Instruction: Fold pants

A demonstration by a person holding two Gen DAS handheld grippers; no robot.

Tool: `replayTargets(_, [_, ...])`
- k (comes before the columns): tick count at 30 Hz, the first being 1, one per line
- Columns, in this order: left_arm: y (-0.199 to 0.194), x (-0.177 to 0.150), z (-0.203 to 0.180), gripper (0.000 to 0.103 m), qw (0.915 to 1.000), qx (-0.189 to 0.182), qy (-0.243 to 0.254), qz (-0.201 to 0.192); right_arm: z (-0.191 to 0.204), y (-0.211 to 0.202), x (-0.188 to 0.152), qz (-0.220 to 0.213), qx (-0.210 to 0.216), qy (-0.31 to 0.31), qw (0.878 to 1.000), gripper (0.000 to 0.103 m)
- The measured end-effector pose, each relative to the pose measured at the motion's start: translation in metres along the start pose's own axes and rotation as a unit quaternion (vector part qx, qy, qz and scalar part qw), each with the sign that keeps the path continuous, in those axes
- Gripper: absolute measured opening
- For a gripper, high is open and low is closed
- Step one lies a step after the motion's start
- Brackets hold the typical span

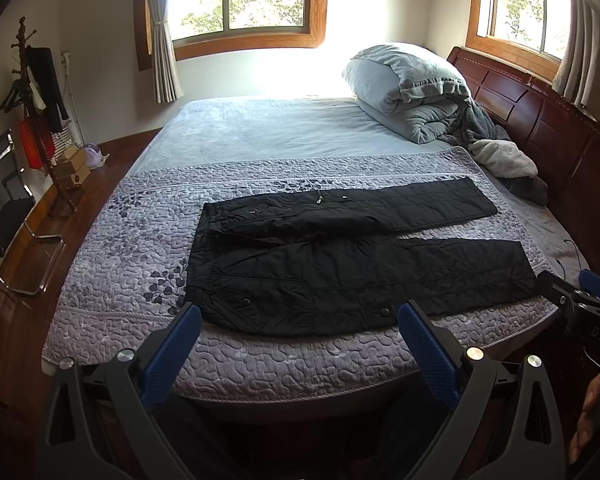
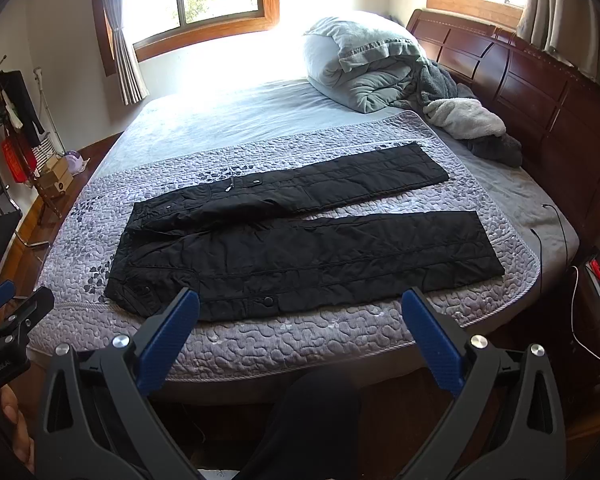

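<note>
Both claws wide apart, empty, hovering off the bed's near edge; nothing folded yet.
Left black-and-blue gripper (image 1: 300,320), then right black-and-blue gripper (image 2: 300,306); black quilted pants (image 2: 291,236) lie flat on grey quilted bedspread (image 2: 259,344), waist left, legs splayed right (ready for leg-over-leg fold, probably).

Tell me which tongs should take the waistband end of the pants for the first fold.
Left, probably. The waistband lies at the left end of the black pants, nearer the open left tongs. The open right tongs sit closer to the leg cuffs.
</note>
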State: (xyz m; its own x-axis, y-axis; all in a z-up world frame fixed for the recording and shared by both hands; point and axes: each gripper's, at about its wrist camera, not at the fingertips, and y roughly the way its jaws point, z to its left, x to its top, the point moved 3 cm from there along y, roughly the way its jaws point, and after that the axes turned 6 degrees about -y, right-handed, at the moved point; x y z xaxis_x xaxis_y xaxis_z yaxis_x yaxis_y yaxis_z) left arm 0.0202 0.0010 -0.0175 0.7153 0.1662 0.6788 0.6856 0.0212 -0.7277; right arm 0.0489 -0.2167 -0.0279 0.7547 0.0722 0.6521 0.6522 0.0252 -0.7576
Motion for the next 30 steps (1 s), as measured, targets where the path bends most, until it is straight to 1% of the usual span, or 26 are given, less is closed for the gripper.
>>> replayTargets(9, [0.006,0.001,-0.005,0.099,1.0000,0.003,0.000,0.004,-0.003,0.005,-0.001,0.004,0.002,0.002,1.000,0.101])
replayTargets(16, [0.015,0.000,0.000,0.099,0.9999,0.006,-0.003,0.011,-0.003,0.014,-0.001,0.009,0.002,0.002,1.000,0.101])
replayTargets(19, [0.033,-0.002,0.007,0.099,0.9995,-0.002,-0.007,0.031,-0.004,0.022,-0.001,0.012,0.006,0.004,1.000,0.101])
replayTargets(20, [0.048,-0.005,0.011,0.099,0.9985,-0.010,-0.009,0.053,-0.004,0.026,-0.001,0.010,0.010,0.004,1.000,0.101])
replayTargets(21, [0.065,-0.010,0.018,0.099,0.9959,-0.023,-0.018,0.085,-0.006,0.034,-0.002,0.011,0.014,0.004,1.000,0.101])
replayTargets(22, [0.085,-0.016,0.028,0.099,0.9905,-0.055,-0.034,0.122,-0.008,0.043,-0.003,0.020,0.018,0.004,1.000,0.101])
replayTargets(23, [0.106,-0.024,0.039,0.099,0.9822,-0.090,-0.052,0.156,-0.011,0.056,-0.005,0.031,0.028,0.005,0.999,0.101])
replayTargets(24, [0.125,-0.031,0.053,0.099,0.9737,-0.116,-0.071,0.183,-0.014,0.068,-0.008,0.041,0.043,0.011,0.998,0.101])
replayTargets(25, [0.143,-0.038,0.069,0.099,0.9674,-0.130,-0.088,0.199,-0.018,0.082,-0.012,0.057,0.055,0.022,0.997,0.101])
replayTargets(27, [0.174,-0.047,0.109,0.099,0.9609,-0.128,-0.129,0.209,-0.029,0.108,-0.023,0.079,0.098,0.056,0.990,0.101])
replayTargets(28, [0.189,-0.052,0.129,0.099,0.9545,-0.136,-0.159,0.213,-0.035,0.120,-0.028,0.090,0.116,0.080,0.986,0.101])
replayTargets(30, [0.218,-0.052,0.174,0.099,0.9358,-0.165,-0.234,0.206,-0.047,0.143,-0.040,0.108,0.136,0.120,0.977,0.101])
